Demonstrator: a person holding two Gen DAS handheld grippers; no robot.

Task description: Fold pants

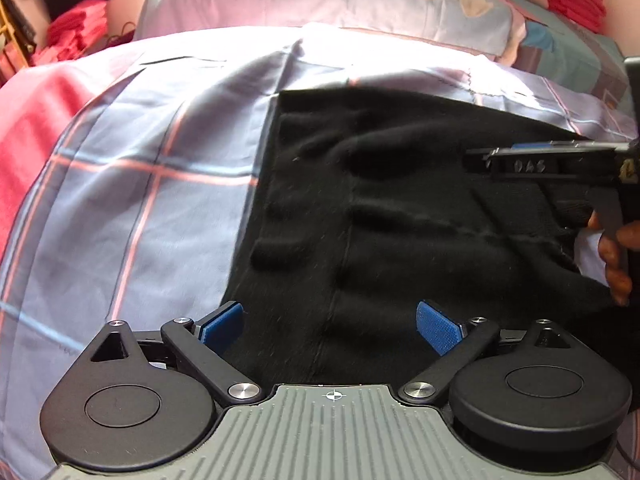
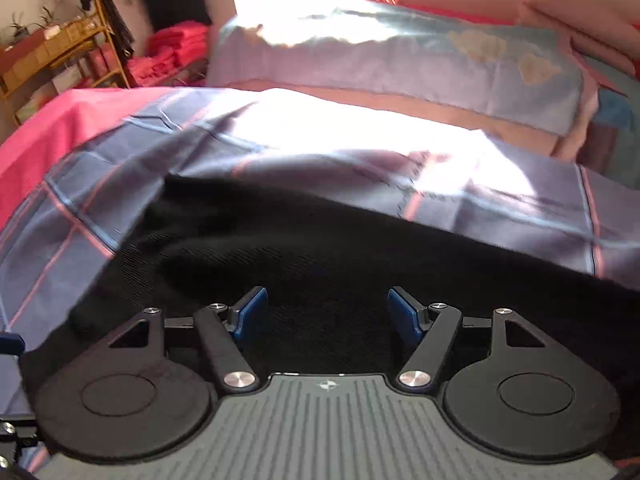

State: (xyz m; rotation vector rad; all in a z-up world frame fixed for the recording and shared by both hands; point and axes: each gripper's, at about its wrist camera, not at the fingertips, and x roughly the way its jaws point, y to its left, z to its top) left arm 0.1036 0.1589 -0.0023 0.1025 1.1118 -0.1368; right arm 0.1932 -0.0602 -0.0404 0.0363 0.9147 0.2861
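On the bed, over a checked sheet [image 1: 132, 184] of blue-grey with pink and light-blue lines, lies one pair of black pants [image 1: 380, 216]. Two grippers work above it, one in each hand. Two pillows or folded covers [image 2: 400, 56] lie at the far end of the bed, and stacks of red cloth [image 2: 172, 52] sit beyond the bed on the left.

The left gripper [image 1: 330, 322] points steeply down over the near edge of the pants, its blue pads spread wide with only cloth beneath them, nothing pinched. The right gripper [image 2: 327, 312] also tilts down over the black fabric, its jaws apart and gripping nothing. In the left wrist view it enters from the right edge, side-on, with the fingers of a hand [image 1: 612, 256] curled round its handle.

The pants lie flat, fuzzy and softly rumpled, with a seam running lengthwise down the middle and a straight left edge.
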